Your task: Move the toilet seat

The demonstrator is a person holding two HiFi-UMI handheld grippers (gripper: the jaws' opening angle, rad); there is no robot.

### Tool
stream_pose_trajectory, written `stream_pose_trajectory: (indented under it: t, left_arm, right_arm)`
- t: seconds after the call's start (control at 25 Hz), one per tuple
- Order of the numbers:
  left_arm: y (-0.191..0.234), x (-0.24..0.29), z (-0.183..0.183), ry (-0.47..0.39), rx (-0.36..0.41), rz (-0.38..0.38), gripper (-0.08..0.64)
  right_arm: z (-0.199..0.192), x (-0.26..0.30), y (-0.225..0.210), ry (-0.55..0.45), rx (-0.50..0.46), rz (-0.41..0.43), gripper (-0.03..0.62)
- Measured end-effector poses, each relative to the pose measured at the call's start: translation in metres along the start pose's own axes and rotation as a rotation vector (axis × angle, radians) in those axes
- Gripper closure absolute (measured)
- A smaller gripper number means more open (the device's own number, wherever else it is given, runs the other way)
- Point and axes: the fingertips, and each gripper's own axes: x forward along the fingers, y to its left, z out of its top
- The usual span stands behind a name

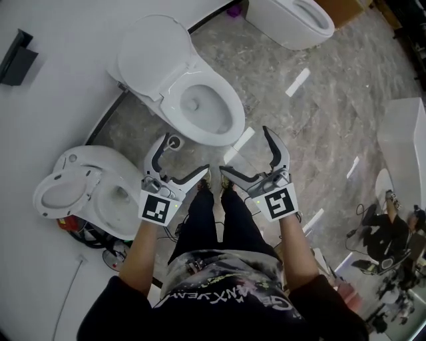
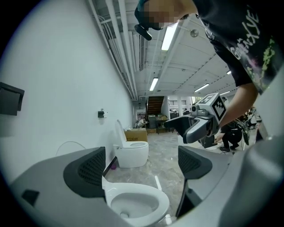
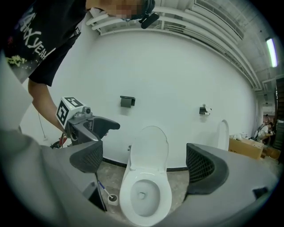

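A white toilet (image 1: pixel 200 110) stands against the wall in front of me, its lid (image 1: pixel 153 56) raised and leaning back, with the bowl uncovered. In the right gripper view the same toilet (image 3: pixel 144 193) sits between the jaws, its lid (image 3: pixel 150 148) upright. The left gripper view shows the bowl's rim (image 2: pixel 137 204) low between the jaws. My left gripper (image 1: pixel 181 158) is open and holds nothing, just short of the bowl's front left. My right gripper (image 1: pixel 245 152) is also open with nothing in it, at the bowl's front right. Neither touches the toilet.
A toilet brush holder (image 1: pixel 174 141) stands on the floor by the left gripper's outer jaw. A second toilet (image 1: pixel 86 190) is at the left and a third (image 1: pixel 293 20) at the top right. A black holder (image 3: pixel 127 101) hangs on the wall. A person (image 1: pixel 383 236) crouches at the right.
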Motion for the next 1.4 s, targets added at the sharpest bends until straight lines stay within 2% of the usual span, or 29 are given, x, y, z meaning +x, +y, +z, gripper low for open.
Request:
stream_pose_trajectory:
  t: [0.32,0.36,0.48,0.52,0.72,0.84,0.92,1.0,1.24,1.4]
  left_arm:
    - [-0.019,0.044,-0.091,0.070,-0.030,0.042,0.060]
    - [-0.021,0.049,-0.102,0.069,-0.054,0.053,0.060]
    - [-0.023,0.064,-0.137,0.029,-0.202,0.147,0.060]
    - [-0.026,0.068,-0.152,0.032,-0.218,0.168,0.061]
    - [-0.044,0.085,-0.240,0.088,-0.237,0.228,0.061]
    - [-0.053,0.094,-0.290,0.130,-0.181,0.214,0.061]
    - [-0.060,0.097,-0.322,0.140,-0.247,0.236,0.061]
    - [-0.068,0.099,-0.351,0.153,-0.289,0.255,0.061]
    - [-0.092,0.115,-0.424,0.224,-0.267,0.269,0.061]
    - [-0.097,0.127,-0.466,0.261,-0.278,0.293,0.061]
  right_arm:
    - [-0.097,0.030,-0.019,0.001,0.045,0.037,0.012]
    - [-0.112,0.035,-0.020,0.006,0.047,0.044,0.012]
    - [-0.166,0.047,-0.022,0.042,0.059,0.063,0.012]
    - [-0.186,0.051,-0.023,0.056,0.067,0.067,0.013]
    - [-0.290,0.062,-0.033,0.135,0.139,0.069,0.014]
    - [-0.347,0.069,-0.034,0.207,0.152,0.092,0.014]
    - [-0.380,0.072,-0.031,0.255,0.167,0.103,0.014]
    - [-0.409,0.074,-0.029,0.293,0.197,0.107,0.014]
    - [-0.486,0.078,-0.030,0.352,0.278,0.116,0.013]
    - [-0.524,0.084,-0.022,0.390,0.263,0.168,0.012]
